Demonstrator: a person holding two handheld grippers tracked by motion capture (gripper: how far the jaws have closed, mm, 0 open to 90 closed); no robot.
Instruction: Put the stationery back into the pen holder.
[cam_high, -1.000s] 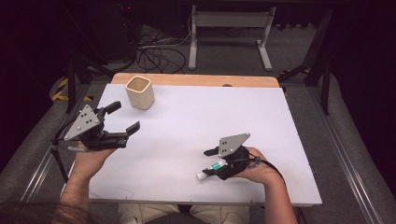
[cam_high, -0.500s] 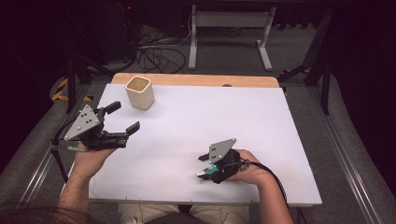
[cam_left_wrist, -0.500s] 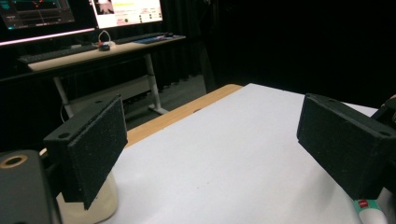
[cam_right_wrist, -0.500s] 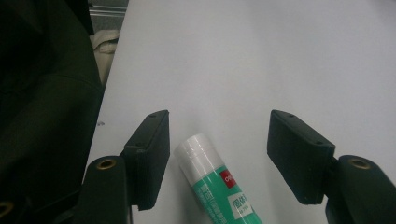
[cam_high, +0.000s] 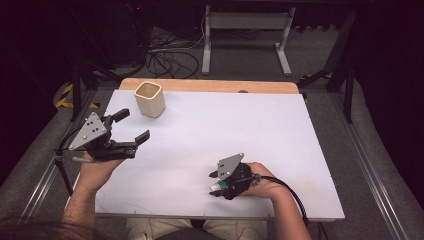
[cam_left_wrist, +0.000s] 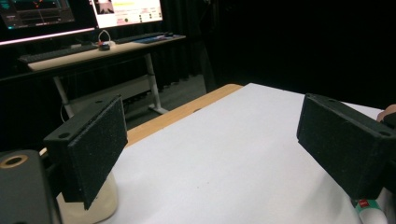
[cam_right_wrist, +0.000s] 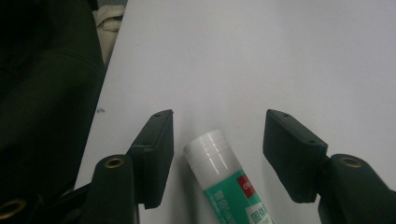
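High view: white bench (cam_high: 210, 125), a cream cup (cam_high: 149, 98) standing upright at its far left. The right gripper (cam_high: 218, 186) sits low over the near edge of the bench, tilted down, the person's right hand (cam_high: 260, 180) wrapped around its body with the forearm coming in from the bottom. A glue stick (cam_high: 217, 186) lies on the bench under the tip, its white and green end just peeking out. The left gripper (cam_high: 129, 131) hangs above the left side, well apart from the glue stick, held roughly level and pointing toward the cup; jaws spread, nothing between them.

Left gripper view: both pads stand wide apart over bare bench, with the cup (cam_left_wrist: 100, 205) low behind the left pad. A bit of the glue stick (cam_left_wrist: 371, 210) shows at the bottom right corner.

Right gripper view: the glue stick (cam_right_wrist: 224, 179) lies flat between the jaws, white cap pointing away. The jaws have just been closing, yet a gap remains on each side; the pads do not press on it.

Judgement: pickup is at its start. Straddle done; pinch, lift and any carry toward the cup are left.
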